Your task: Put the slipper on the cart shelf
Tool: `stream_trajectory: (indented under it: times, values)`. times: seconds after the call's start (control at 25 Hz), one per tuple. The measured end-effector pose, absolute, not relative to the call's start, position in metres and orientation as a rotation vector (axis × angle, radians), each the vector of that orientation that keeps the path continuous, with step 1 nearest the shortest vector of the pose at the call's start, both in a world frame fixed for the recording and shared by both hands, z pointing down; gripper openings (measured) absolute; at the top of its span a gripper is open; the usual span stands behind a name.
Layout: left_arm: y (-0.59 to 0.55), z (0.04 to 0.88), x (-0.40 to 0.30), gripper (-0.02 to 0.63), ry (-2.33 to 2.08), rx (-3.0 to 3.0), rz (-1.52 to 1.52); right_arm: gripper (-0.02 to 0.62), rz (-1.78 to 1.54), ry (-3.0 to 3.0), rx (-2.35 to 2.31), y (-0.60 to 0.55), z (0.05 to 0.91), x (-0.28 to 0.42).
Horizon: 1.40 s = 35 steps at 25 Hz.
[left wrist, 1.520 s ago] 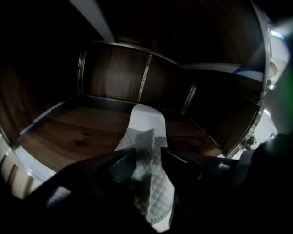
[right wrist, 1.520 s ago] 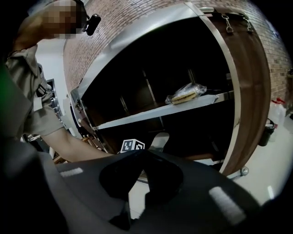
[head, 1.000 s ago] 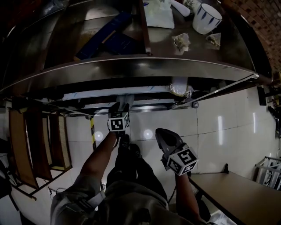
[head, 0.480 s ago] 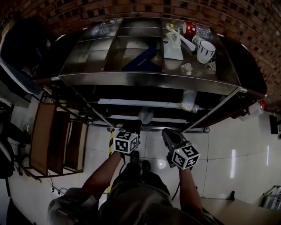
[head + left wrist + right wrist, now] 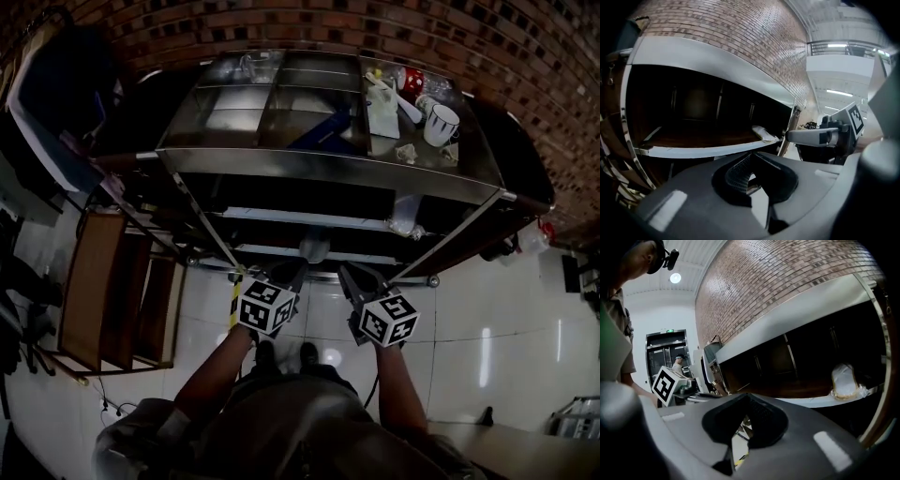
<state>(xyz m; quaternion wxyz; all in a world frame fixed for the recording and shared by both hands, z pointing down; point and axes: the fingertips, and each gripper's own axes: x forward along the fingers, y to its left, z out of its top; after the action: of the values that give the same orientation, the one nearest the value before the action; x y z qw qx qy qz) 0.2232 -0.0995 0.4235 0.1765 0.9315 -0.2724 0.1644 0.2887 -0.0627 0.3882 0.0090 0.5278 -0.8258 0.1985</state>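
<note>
A pale grey slipper [image 5: 314, 247] lies on the cart's lower shelf [image 5: 281, 253], under the steel top. My left gripper [image 5: 289, 273] hangs just in front of and below it, apart from it and shut on nothing; in the left gripper view its jaws [image 5: 757, 187] meet with nothing between them. My right gripper [image 5: 354, 275] hovers beside the left one, level with it, its jaws [image 5: 736, 437] closed and empty. The slipper is hidden in both gripper views.
A plastic-wrapped white bundle [image 5: 403, 215] [image 5: 844, 380] [image 5: 764, 132] sits on the middle shelf at the right. The cart top [image 5: 234, 122] carries a mug [image 5: 441, 123], a blue box [image 5: 323, 131] and small items. A wooden rack [image 5: 112, 291] stands at the left. Brick wall behind.
My left gripper has drawn back from the shelf and closed, leaving the slipper there. Both grippers and the head have pulled away from the cart, so more of it shows.
</note>
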Motion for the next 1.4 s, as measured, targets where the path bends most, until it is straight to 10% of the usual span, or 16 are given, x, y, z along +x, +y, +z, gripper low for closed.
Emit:
stream_trajectory:
  times: [1.4]
  values:
    - [-0.105,0.379,0.216,0.008,-0.584,2.710,0.356,0.000,0.475,-2.533,1.704,-0.072,0.352,0.251]
